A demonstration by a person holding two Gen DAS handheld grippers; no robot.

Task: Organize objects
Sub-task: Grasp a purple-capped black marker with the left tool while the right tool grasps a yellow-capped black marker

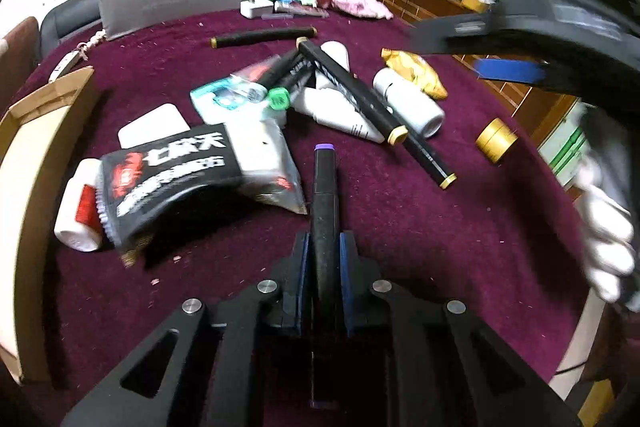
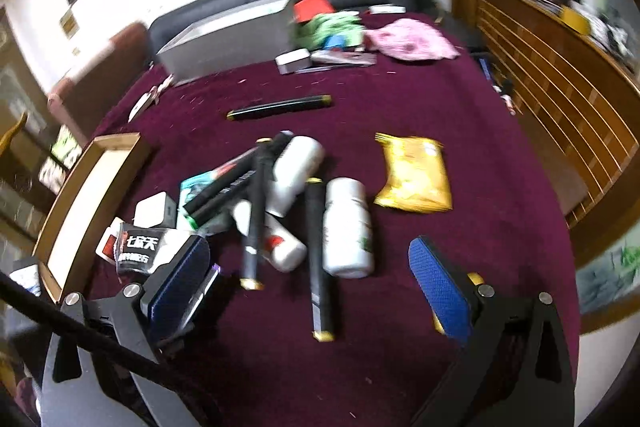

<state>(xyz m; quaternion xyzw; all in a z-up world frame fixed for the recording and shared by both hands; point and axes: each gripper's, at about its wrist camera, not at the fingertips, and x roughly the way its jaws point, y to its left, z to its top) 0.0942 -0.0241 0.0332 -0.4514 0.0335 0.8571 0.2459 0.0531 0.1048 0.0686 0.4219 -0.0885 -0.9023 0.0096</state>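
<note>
With my left gripper [image 1: 325, 247] clamped on the purple-capped marker [image 1: 326, 195] just above the maroon tablecloth [image 1: 440, 227] and my right gripper [image 2: 316, 283] spread empty, the marker risks pivoting loose, since it projects far ahead.

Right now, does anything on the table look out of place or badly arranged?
Yes. Black markers lie crossed over white bottles and packets in a tangled heap mid-table, while the cardboard box at the left edge shows nothing inside. One purple-capped marker is clamped in the left gripper.
</note>
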